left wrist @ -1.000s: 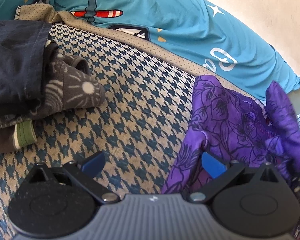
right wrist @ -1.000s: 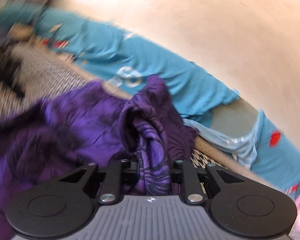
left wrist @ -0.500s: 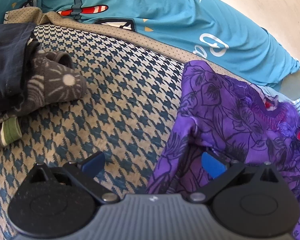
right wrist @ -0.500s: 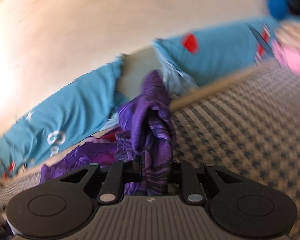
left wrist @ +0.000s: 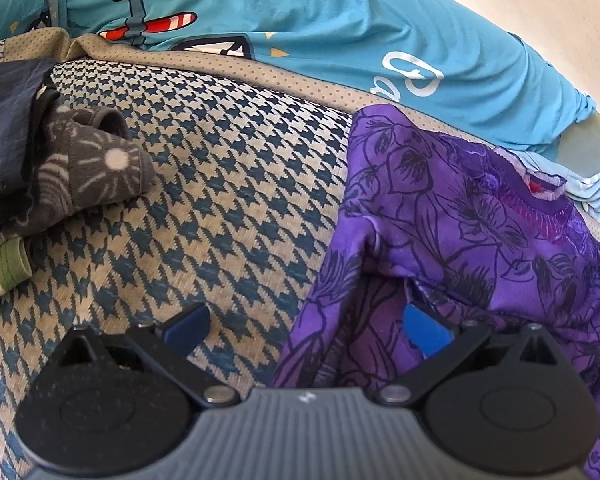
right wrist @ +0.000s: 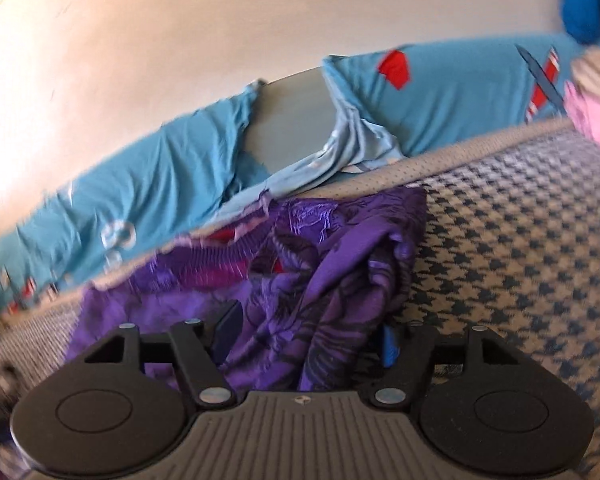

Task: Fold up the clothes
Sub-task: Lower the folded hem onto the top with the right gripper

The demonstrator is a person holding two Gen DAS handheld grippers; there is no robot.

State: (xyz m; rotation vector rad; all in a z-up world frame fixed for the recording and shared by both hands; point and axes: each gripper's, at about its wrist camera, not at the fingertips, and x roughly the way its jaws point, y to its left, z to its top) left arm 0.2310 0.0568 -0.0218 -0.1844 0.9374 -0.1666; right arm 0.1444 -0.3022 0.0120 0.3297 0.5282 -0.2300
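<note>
The purple garment (left wrist: pixel 460 216) lies spread on the houndstooth bed cover (left wrist: pixel 228 184), at the far right of it beside the teal sheet (left wrist: pixel 340 28). The left gripper (left wrist: pixel 304 324) has its fingers (left wrist: pixel 186 326) wide apart; the right one sits under a raised fold of the garment's near-left edge, the left one over bare cover. The right gripper (right wrist: pixel 308 336) is opening, a bunched fold of the garment (right wrist: pixel 324 280) between its fingers (right wrist: pixel 389 345); it seems loose there, though blur hides the contact. Folded dark clothes (left wrist: pixel 52 168) lie at far left
</note>
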